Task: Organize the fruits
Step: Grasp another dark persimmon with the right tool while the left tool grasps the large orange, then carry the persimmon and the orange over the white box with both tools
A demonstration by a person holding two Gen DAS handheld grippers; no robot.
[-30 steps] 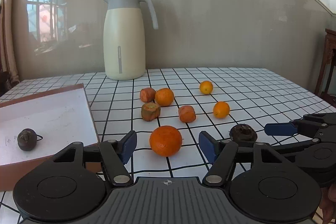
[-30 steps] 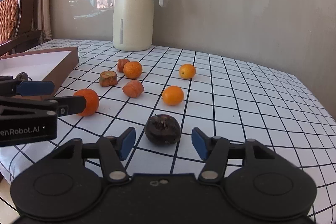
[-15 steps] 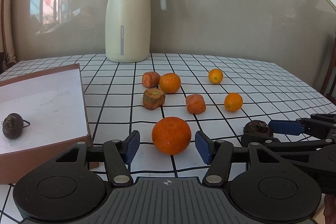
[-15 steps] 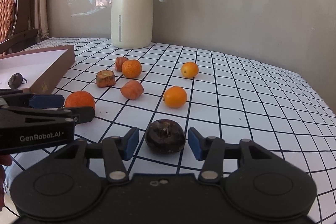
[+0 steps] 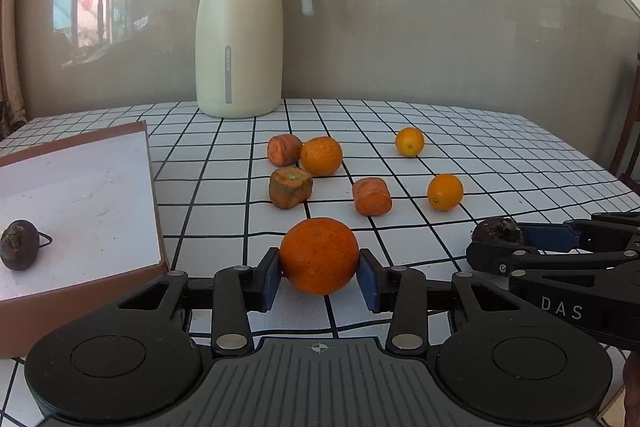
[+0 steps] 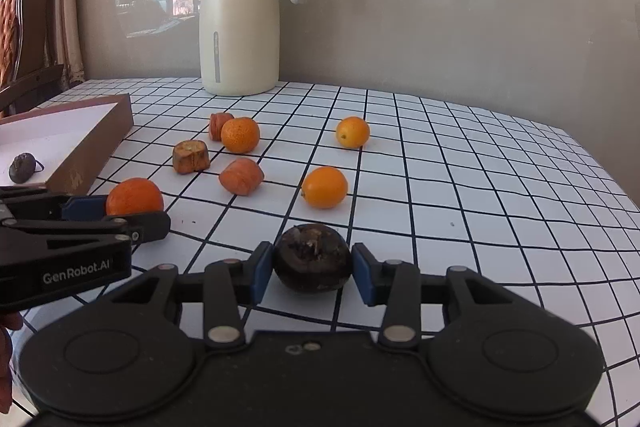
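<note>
Left wrist view: the left tool (image 5: 319, 277) is closing, pads touching an orange (image 5: 319, 255); the right tool (image 6: 312, 273) is closing against a dark fruit (image 6: 312, 257) on the table (image 6: 480, 187).

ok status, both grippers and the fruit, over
Left hand-held gripper closing, pads on big orange. Right hand-held gripper closing, pads on dark fruit. Both fruits on table. Nothing in the way.

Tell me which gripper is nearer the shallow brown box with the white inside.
Left. The left gripper, closing on the large orange, sits just right of the box corner. The right gripper, closing on the dark round fruit, is farther right, beyond the left one.
</note>
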